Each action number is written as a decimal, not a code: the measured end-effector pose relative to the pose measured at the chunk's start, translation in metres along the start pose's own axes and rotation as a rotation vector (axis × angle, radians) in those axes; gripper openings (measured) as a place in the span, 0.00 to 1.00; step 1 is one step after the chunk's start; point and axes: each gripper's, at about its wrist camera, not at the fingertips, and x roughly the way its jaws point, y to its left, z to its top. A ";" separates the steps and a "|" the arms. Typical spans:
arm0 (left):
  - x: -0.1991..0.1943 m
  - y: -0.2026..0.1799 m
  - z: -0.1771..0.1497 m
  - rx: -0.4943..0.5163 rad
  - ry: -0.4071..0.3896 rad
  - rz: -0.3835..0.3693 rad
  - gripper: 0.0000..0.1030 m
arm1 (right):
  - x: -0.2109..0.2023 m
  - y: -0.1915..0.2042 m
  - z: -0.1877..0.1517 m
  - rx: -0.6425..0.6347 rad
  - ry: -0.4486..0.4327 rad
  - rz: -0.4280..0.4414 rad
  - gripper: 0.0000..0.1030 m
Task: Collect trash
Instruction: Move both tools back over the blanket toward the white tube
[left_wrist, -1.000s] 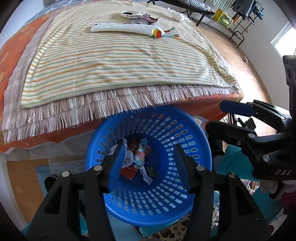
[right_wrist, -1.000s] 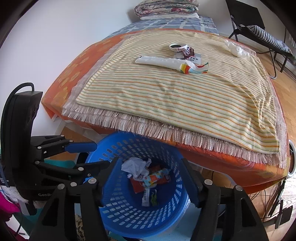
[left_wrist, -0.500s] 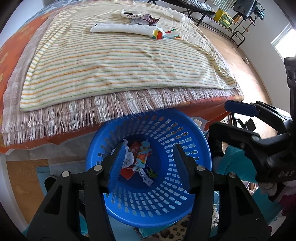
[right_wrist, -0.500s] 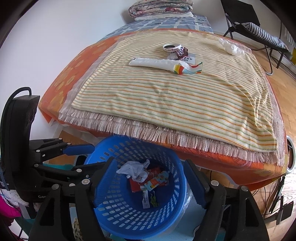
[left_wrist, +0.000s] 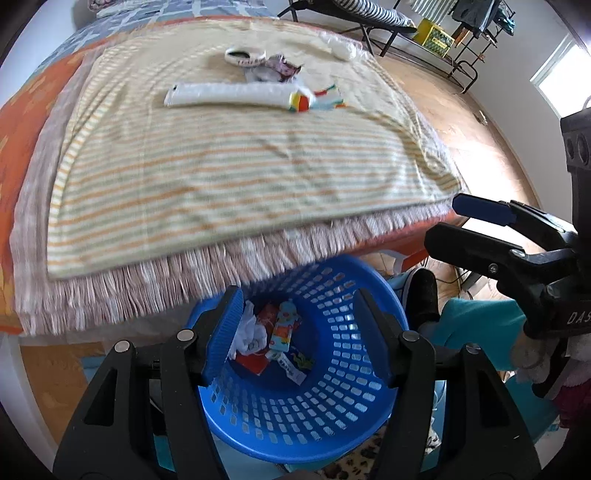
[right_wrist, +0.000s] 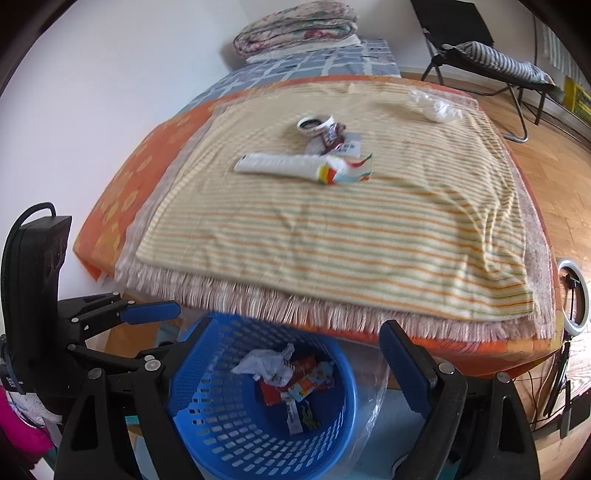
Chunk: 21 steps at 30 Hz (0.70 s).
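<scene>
A blue perforated basket (left_wrist: 332, 406) (right_wrist: 221, 424) stands on the floor at the foot of the bed and holds crumpled white paper (right_wrist: 266, 363) and coloured wrappers (left_wrist: 282, 328). My left gripper (left_wrist: 299, 332) is open and empty above the basket. My right gripper (right_wrist: 295, 350) is open and empty above it too, and shows in the left wrist view (left_wrist: 461, 225). On the striped blanket (right_wrist: 332, 221) lie a long white wrapper with a coloured end (right_wrist: 303, 168) (left_wrist: 240, 94), a white ring-shaped lid (right_wrist: 314, 123), a dark wrapper (right_wrist: 332, 138) and a crumpled clear plastic piece (right_wrist: 436, 105).
The bed has an orange cover (right_wrist: 122, 195) and folded quilts (right_wrist: 295, 29) at its head. A folding chair (right_wrist: 491, 59) stands on the wooden floor (right_wrist: 546, 166) to the right. A ring light (right_wrist: 572, 295) and cables sit by the bed's right corner.
Both grippers have risen and tilted up toward the bed; the basket sits lower in both views and the trash on the blanket looks nearer. Both stay open.
</scene>
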 end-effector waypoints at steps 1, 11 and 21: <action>-0.001 -0.001 0.003 0.007 -0.004 0.000 0.62 | -0.001 -0.001 0.003 0.003 -0.005 -0.001 0.89; -0.011 0.005 0.060 0.058 -0.051 -0.032 0.62 | -0.013 -0.010 0.038 0.036 -0.047 0.027 0.92; 0.005 0.026 0.129 0.025 -0.083 -0.043 0.62 | -0.018 -0.032 0.081 0.084 -0.083 0.057 0.92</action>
